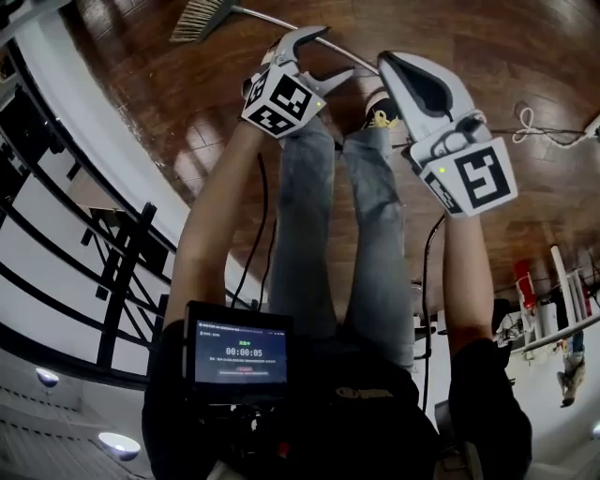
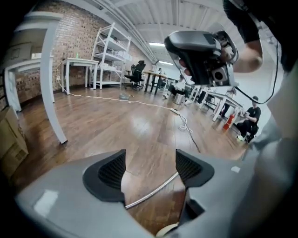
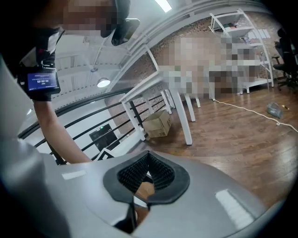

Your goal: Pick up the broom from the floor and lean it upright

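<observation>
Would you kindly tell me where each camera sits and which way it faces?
Head view: on the head, steeply down at the wooden floor and broom; arms, legs, left hand-held gripper, right hand-held gripper show.
Left gripper view: on the left hand-held gripper, along its open jaws at the broom handle; the right hand-held gripper shows above.
Right gripper view: on the right one, along shut jaws toward a railing; a forearm shows.
Shared: the first two both show the broom.

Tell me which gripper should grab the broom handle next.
Left. The left gripper is open, with the broom handle on the floor showing between its jaws; the right gripper is shut.
</observation>
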